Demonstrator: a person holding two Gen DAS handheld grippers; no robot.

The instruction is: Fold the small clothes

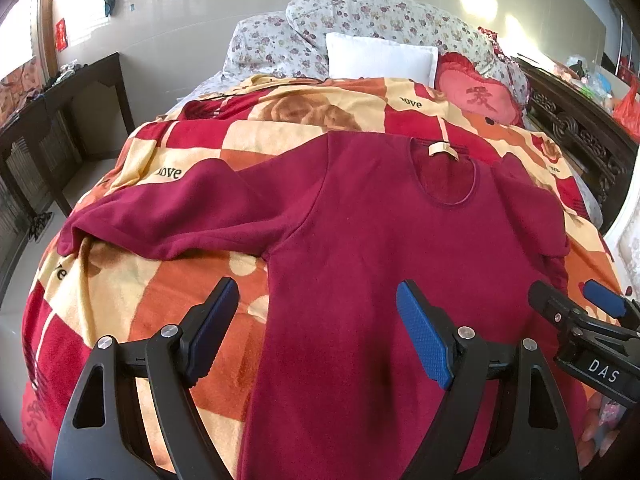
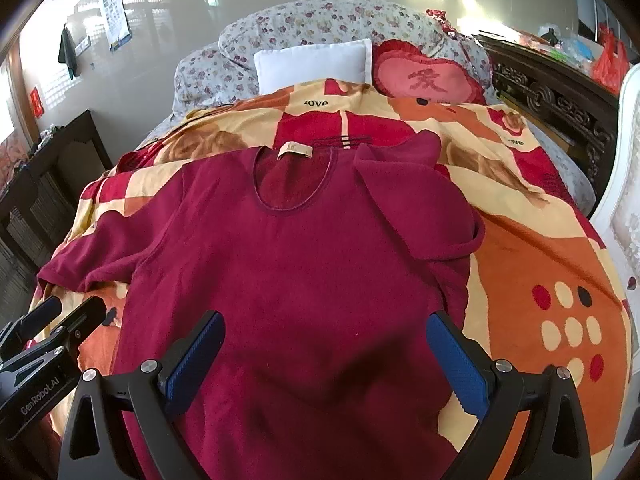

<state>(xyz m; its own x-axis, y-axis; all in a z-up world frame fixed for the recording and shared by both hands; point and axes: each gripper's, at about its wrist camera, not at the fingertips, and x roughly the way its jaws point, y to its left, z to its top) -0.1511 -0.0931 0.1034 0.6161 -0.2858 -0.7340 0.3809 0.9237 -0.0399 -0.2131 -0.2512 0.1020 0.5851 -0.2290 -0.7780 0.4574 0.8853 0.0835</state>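
Dark red long-sleeved top (image 1: 380, 240) lies face-up on the patterned blanket (image 1: 160, 300), collar and label (image 1: 443, 149) at the far end, hem toward the camera and running out of frame at the bottom. Long axis of the body runs straight away from both tools, toward the pillows.

Sleeves differ. Left sleeve (image 1: 168, 216) lies out flat to the left, cuff near the blanket's left edge. Right sleeve (image 2: 420, 200) is already folded in across the shoulder and chest, its cuff pointing up toward the collar.

Left gripper (image 1: 316, 332): jaws spread wide, nothing between them, hovering over the left side seam near the hem. Right gripper (image 2: 324, 356): also spread and empty, over the lower middle of the body. Whether either touches the cloth cannot be told.

Judgement: one sleeve fold done, the other pending. The outstretched left sleeve lies up and to the left of the left gripper, which is the nearer tool; the right gripper is well apart from it, across the body.

Beyond the top: white pillow (image 1: 380, 60), heart-shaped red cushion (image 1: 480, 96), floral bedding (image 1: 360, 16).
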